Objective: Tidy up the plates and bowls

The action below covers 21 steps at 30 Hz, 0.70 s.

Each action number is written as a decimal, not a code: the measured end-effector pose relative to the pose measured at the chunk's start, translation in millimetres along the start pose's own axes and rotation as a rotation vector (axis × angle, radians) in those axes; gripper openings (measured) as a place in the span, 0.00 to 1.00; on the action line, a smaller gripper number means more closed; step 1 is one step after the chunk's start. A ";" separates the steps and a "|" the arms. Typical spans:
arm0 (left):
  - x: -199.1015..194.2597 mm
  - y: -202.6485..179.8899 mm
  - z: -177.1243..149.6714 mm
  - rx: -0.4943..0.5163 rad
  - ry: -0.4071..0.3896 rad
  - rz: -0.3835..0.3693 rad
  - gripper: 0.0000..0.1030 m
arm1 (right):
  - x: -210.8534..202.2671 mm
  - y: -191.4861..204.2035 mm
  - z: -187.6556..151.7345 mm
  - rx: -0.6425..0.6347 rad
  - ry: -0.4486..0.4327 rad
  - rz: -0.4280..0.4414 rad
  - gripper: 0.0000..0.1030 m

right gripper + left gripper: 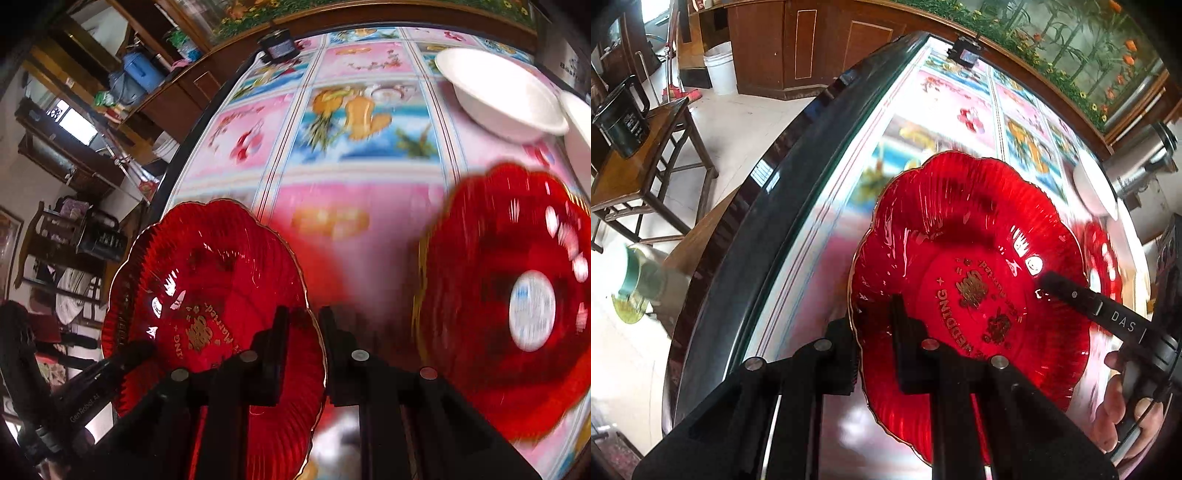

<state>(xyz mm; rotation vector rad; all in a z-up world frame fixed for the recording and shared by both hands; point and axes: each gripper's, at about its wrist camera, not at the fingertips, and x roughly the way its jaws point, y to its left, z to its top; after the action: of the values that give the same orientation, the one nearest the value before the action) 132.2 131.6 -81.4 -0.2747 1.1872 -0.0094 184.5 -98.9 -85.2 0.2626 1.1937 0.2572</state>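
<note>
Under both of your grippers lies a round surface (827, 206) with a dark rim, covered in a glossy cloth of pink and blue picture squares. Around it you have wood cabinets, a white bucket (720, 68) on the pale tiled floor, and a wooden stool (639, 166) carrying a black kettle (622, 118).

Your left gripper (875, 332) has its jaws clenched on the near rim of the red scalloped plate (971, 288) with gold lettering. In the right wrist view your right gripper (303, 354) pinches the same plate's right edge, its jaws nearly closed on it. A hand (1123, 406) shows at the right of the left wrist view.

Just to the right sits a second red plate (517, 295), blurred, with a white label in its middle. Beyond it stands a white bowl (506, 96), touching or nearly touching another white dish (580, 136) at the frame edge. A small dark jar (277, 46) stands at the far rim
</note>
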 end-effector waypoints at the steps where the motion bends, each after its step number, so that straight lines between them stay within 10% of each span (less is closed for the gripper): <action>1: -3.7 2.3 -9.4 0.004 0.004 0.001 0.12 | -3.5 1.6 -9.5 -0.006 0.000 -0.001 0.16; 18: -28.3 0.3 -75.7 0.078 -0.011 0.064 0.24 | -33.2 -1.5 -92.2 -0.014 -0.008 0.058 0.20; 21: -38.6 1.3 -83.2 0.084 -0.049 0.104 0.24 | -43.5 -6.8 -93.1 -0.019 -0.039 0.059 0.47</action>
<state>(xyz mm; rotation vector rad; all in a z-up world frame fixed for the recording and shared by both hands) 41.3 121.5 -75.1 -0.1382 1.1484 0.0378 82.7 -113.7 -81.5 0.2860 1.1455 0.3135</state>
